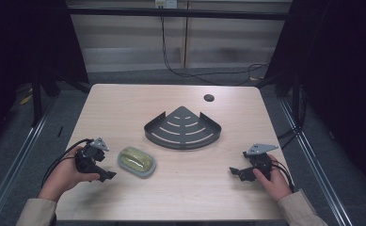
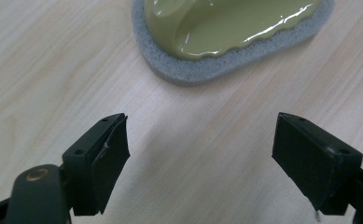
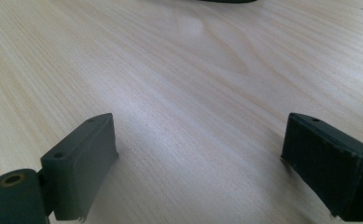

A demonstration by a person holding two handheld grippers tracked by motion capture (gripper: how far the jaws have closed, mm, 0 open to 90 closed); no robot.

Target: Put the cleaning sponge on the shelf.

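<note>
olive sponge (image 2: pixel 226 32) lies ahead of our left gripper (image 2: pixel 200 158), jaws wide, empty (right gripper (image 3: pixel 198 163) likewise); a shallow approach could shove it across the table (image 1: pixel 180 193).

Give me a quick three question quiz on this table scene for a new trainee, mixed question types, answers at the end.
1. True or false: the left gripper holds the sponge.
2. Which object lies nearest the left gripper? A) dark corner shelf B) sponge C) hole in the table
3. Fill in: the right gripper has ___ jaws above bare wood.

Key: 1 false, its jaws are open and short of it; 2 B; 3 open.
</note>
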